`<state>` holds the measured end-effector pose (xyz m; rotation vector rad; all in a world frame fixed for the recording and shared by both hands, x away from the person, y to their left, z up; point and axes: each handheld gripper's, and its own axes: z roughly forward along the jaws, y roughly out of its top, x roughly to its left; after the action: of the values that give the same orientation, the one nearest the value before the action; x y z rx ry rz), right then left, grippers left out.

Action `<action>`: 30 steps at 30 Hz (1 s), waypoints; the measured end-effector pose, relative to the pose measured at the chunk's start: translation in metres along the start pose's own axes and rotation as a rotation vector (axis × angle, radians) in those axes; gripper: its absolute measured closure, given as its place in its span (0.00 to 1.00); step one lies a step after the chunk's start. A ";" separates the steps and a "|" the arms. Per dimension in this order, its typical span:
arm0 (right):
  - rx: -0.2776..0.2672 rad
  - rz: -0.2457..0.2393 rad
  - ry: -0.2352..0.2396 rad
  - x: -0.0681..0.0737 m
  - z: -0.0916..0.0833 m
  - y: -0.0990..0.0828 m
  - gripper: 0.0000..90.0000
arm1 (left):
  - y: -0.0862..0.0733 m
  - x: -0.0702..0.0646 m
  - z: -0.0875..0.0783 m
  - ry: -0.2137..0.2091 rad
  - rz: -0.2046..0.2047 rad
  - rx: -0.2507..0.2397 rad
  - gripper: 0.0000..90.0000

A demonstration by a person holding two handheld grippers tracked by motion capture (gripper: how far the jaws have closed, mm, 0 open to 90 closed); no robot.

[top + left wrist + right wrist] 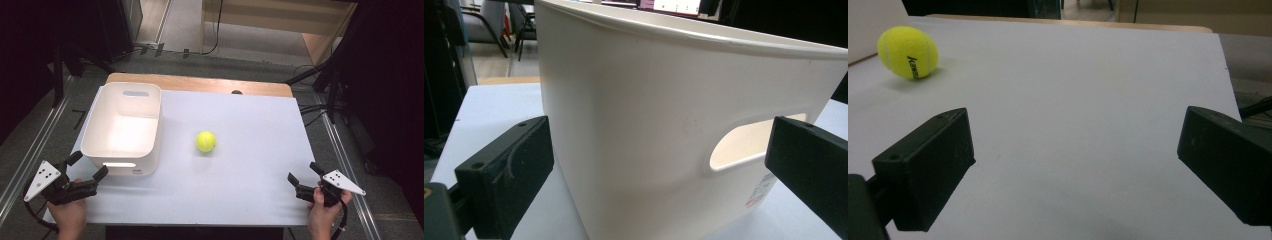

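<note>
Looking at the table from above, the whole thing comes down to where the tennis ball sits relative to the two grippers. It's out in the open about mid-table, just right of the white bin and not touching it. The right gripper is down at the near right corner with its jaws spread wide and nothing between them, and from there the ball lies up and to the left, well apart from the tips. In the right gripper view you can see it the same way: ball off at the far left, jaws pointing more or less straight ahead across bare white table, so they aren't lined up on it yet. The left gripper is at the near left, jaws also wide, hovering just beside the bin's near wall, roughly astride the corner by the handle slot, with no contact I can make out. The bin blocks its straight line to the ball, so I'd say the right one has the clear run. Being round, the ball has no long axis to worry about, so any approach angle works; it just might roll if nudged.
</note>
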<state>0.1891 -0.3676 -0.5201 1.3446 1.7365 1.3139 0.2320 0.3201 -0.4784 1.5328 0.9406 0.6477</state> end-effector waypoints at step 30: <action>0.097 -0.068 0.130 0.023 0.009 0.042 0.00 | -0.001 -0.001 0.001 -0.010 0.006 0.007 0.00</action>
<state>0.2047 -0.3428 -0.4817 1.2656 1.9389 1.3198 0.2321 0.3185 -0.4793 1.5438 0.9319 0.6413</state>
